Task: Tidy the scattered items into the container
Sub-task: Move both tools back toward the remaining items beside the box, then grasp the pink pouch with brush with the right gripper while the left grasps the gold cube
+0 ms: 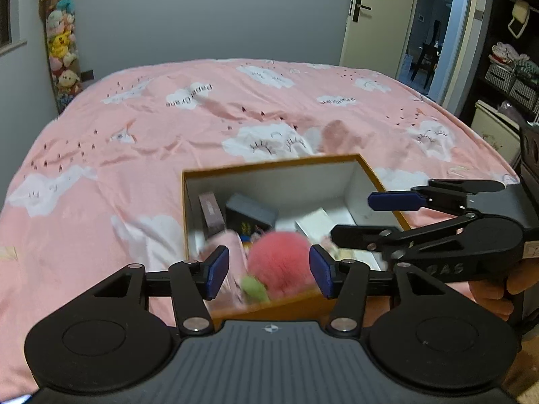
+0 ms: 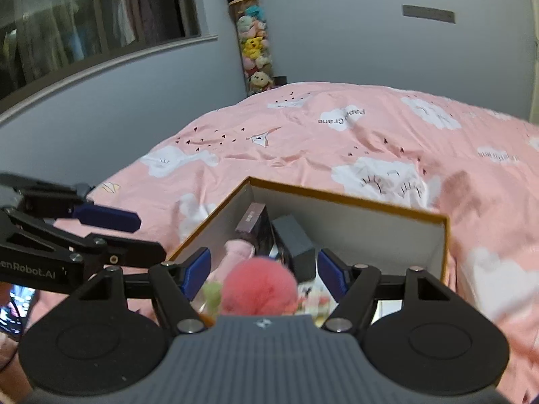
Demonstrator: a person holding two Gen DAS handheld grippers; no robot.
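Saw soft, matt cotton-like cloth on the pink bedcover (image 1: 134, 141), lightly creased, printed with white clouds. Found stiff cardboard in the box (image 1: 269, 175) at lower centre: smooth matt white inside, tan-orange on rim and outer walls. Noted fluffy, fuzzy pile on the pink pompom (image 1: 279, 262), blurred, with a softer green tuft at its lower left. Made out matt black plastic on the left gripper (image 1: 269, 271) and right gripper (image 2: 264, 271), dull blue pads, bright metal pivot pins, ribbed grey housing at bottom centre. Registered smooth matt paint on the wall (image 1: 151, 27) along the top, plush cloth on the toys (image 1: 60, 43) at upper left.
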